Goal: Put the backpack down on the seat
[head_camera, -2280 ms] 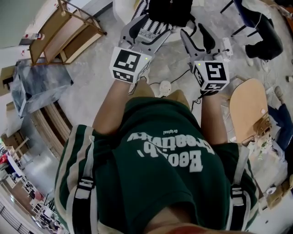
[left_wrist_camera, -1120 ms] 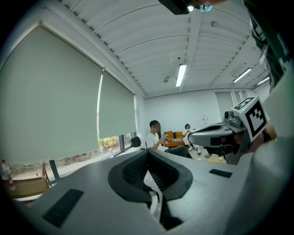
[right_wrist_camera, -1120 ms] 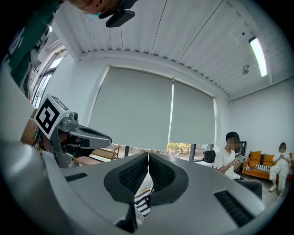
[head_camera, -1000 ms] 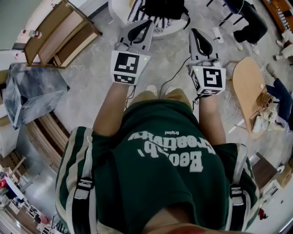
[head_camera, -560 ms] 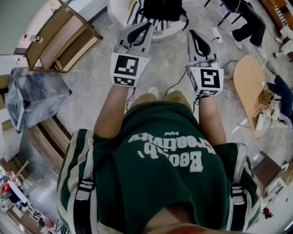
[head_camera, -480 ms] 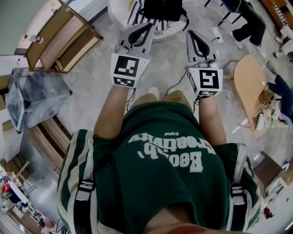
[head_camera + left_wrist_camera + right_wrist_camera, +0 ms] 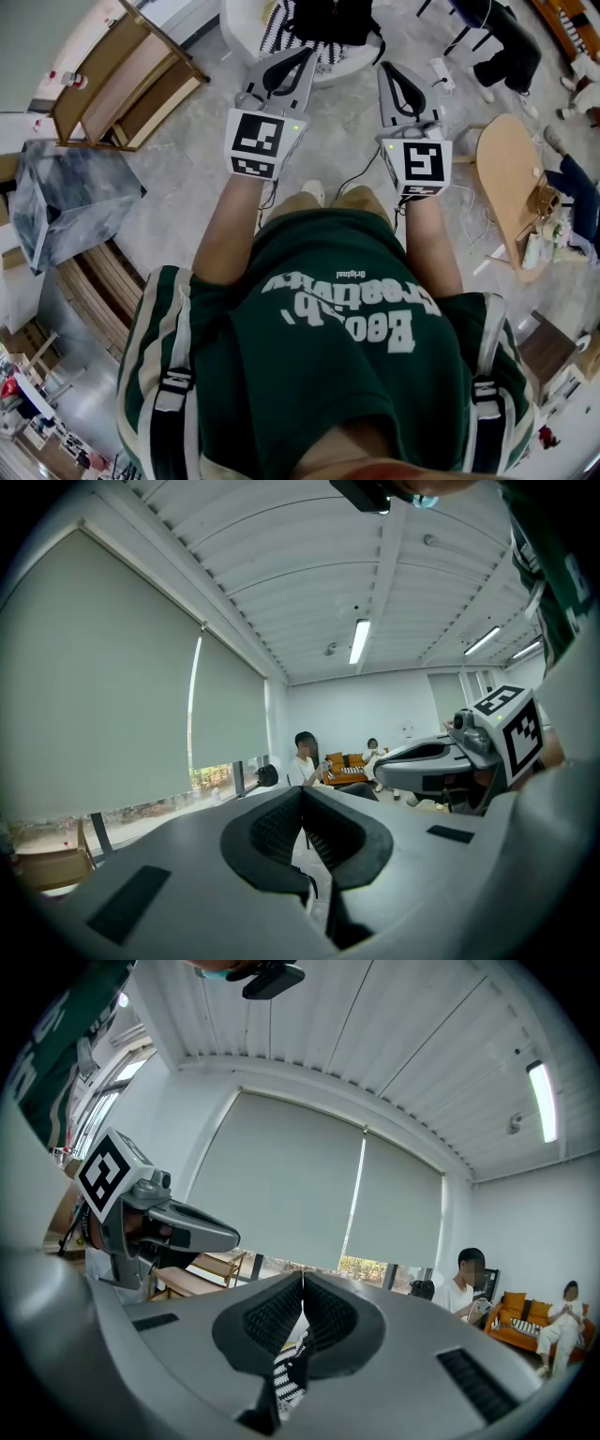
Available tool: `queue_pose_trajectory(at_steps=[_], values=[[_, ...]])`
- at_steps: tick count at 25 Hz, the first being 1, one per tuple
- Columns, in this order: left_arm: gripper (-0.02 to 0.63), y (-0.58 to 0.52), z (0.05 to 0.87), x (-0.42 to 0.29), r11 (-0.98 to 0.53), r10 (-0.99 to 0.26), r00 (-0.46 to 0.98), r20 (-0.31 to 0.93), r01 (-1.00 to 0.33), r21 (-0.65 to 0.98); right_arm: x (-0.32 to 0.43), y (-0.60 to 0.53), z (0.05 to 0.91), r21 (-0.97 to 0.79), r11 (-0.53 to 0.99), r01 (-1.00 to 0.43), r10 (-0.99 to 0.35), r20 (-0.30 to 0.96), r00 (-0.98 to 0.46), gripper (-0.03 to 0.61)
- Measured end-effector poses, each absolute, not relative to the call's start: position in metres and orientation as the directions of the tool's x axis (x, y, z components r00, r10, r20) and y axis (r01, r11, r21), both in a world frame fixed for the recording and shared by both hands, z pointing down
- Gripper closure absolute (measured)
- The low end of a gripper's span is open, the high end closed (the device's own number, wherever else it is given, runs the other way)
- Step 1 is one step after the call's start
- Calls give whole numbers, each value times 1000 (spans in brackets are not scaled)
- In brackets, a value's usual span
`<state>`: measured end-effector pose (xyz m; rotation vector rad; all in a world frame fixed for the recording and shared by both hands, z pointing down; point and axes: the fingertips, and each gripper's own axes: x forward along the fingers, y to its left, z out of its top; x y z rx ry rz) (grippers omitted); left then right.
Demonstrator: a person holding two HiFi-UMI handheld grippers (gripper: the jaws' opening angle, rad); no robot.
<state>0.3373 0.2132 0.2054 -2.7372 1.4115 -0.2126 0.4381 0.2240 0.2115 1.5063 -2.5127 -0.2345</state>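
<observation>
A black backpack (image 7: 333, 17) lies on a white round seat (image 7: 239, 23) with a striped cushion (image 7: 330, 49), at the top of the head view. Both grippers are held out side by side over the floor, just short of the seat. My left gripper (image 7: 303, 54) is shut with nothing in it; its ribbed pads meet in the left gripper view (image 7: 303, 797). My right gripper (image 7: 386, 68) is also shut and empty (image 7: 302, 1283). A bit of the striped cushion (image 7: 281, 1372) shows below its jaws. Black and white straps run over my shoulders.
A wooden frame (image 7: 122, 66) lies on the floor at upper left. A round wooden board (image 7: 511, 178) and clutter sit at the right, with a person's legs (image 7: 506, 47) beyond. A cable (image 7: 361, 169) crosses the floor. Seated people (image 7: 305, 757) are across the room.
Both grippers stay shut. They have drawn back a little from the seat, and the right one has edged slightly left.
</observation>
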Motion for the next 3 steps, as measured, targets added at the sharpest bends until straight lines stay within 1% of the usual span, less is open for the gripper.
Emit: queue_pose_trajectory(at_steps=[3], values=[[597,213,205,334,-578,-816,570,101,-807,-119,436,224,212,239,467,-851,-884,102,-457,545]])
